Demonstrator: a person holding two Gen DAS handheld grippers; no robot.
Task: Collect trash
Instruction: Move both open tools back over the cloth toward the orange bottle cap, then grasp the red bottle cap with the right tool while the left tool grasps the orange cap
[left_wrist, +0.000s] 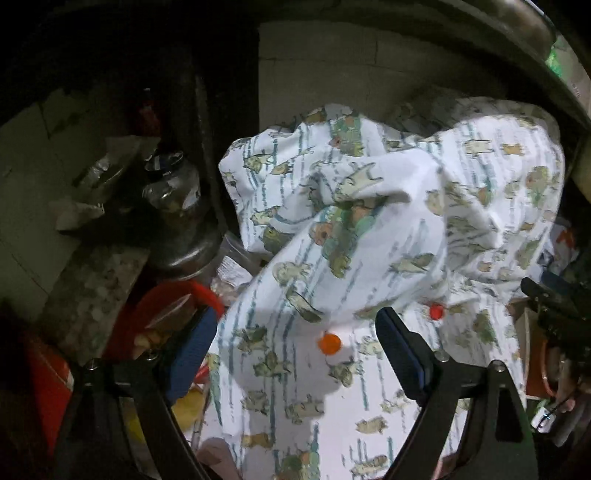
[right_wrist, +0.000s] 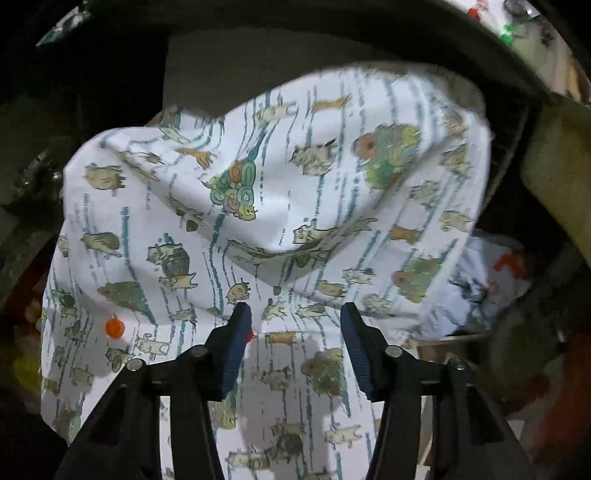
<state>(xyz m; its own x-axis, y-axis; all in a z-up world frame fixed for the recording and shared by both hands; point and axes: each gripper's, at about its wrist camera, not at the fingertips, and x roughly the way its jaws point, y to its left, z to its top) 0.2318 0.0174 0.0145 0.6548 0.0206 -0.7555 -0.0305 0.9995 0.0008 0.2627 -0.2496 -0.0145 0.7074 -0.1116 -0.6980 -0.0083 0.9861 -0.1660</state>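
Left wrist view: the left hand-held gripper (left_wrist: 295, 332) is seen spread wide, its blue pads clear of the printed white bag (left_wrist: 369, 206) bulging ahead of it. An orange cap (left_wrist: 330, 343) lies on the bag between the fingers. A red bucket (left_wrist: 166, 302) is seen left of the bag. In the right wrist view, the right hand-held gripper (right_wrist: 295, 317) is seen parted, nothing pinched, just before the bag (right_wrist: 280, 206).
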